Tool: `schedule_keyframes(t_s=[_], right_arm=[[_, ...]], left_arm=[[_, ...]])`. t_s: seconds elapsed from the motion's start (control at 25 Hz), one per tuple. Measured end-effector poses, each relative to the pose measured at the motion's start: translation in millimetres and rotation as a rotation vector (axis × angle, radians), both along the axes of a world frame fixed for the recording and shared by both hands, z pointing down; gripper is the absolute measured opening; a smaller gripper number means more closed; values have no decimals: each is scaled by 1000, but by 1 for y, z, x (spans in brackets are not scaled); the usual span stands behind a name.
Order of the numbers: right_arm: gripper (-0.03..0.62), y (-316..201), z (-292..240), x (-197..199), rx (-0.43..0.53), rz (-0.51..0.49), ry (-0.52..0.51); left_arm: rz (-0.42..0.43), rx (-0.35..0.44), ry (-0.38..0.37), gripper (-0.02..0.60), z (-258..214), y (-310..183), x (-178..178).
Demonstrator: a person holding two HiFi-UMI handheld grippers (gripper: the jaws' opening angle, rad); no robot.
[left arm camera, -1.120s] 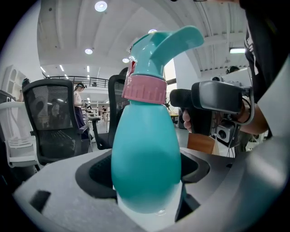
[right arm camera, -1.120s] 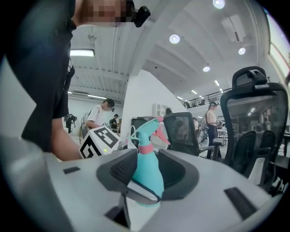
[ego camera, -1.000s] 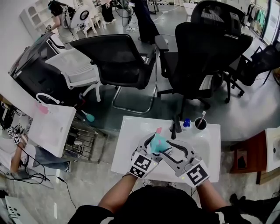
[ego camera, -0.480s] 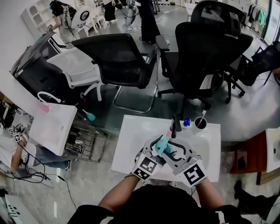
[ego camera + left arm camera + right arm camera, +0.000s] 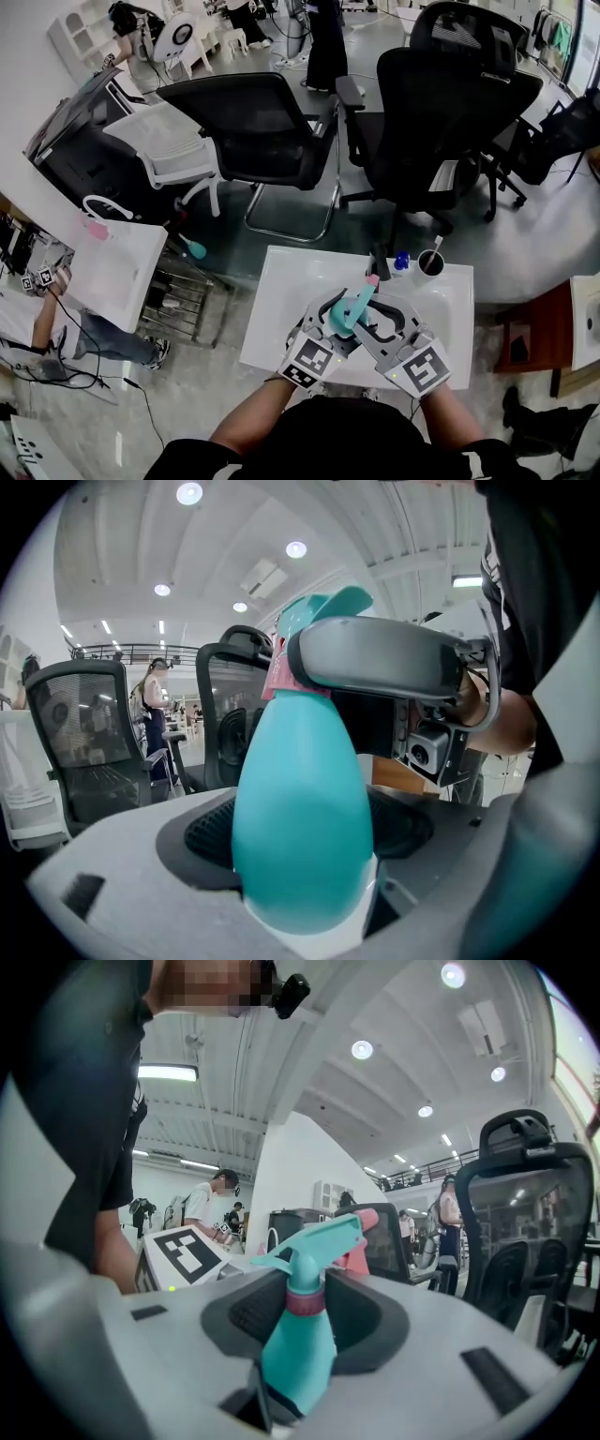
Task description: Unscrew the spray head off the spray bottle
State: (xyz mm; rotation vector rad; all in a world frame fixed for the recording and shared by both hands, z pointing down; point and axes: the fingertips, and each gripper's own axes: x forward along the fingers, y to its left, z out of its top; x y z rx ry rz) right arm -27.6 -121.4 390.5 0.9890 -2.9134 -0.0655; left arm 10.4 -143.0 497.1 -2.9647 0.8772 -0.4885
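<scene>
Over the near middle of the table (image 5: pixel 281 291), a spray bottle (image 5: pixel 352 311), leaning, with the spray head (image 5: pixel 367 286) at the far end, up top. From the left, the left gripper (image 5: pixel 328 315), jaws tight on both sides of the fat part. Just beside it, the right gripper (image 5: pixel 375 309), closing jaws either side of the neck, right under the spray head, with gaps at the sides. At the table's far edge, a small bottle (image 5: pixel 401 261) and, next to it on the right, a cup (image 5: pixel 430 264). Behind the table, a left chair (image 5: pixel 253 131) and a right chair (image 5: pixel 441 112), side by side.
</scene>
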Motion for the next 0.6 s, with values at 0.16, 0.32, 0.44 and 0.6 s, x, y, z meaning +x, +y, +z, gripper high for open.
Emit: schedule_keyframes(t_s=[0.16,0.32,0.44,0.6], right_arm=[[135,-1,-5,3,-18,-3,-48],[135,-3,-5,7,-31,-11,-79],[135,-4,-4,8,-46,-12,-98],[135,-4,-4,7,-23,-11,-100]], left_arm=[[-3,22,8,408,-7,3,-4],[-12,47,11,407,-11,4,-7],[-17,62,10,405,-12,4,-8],[-17,66,11,405,-12,3,-9]])
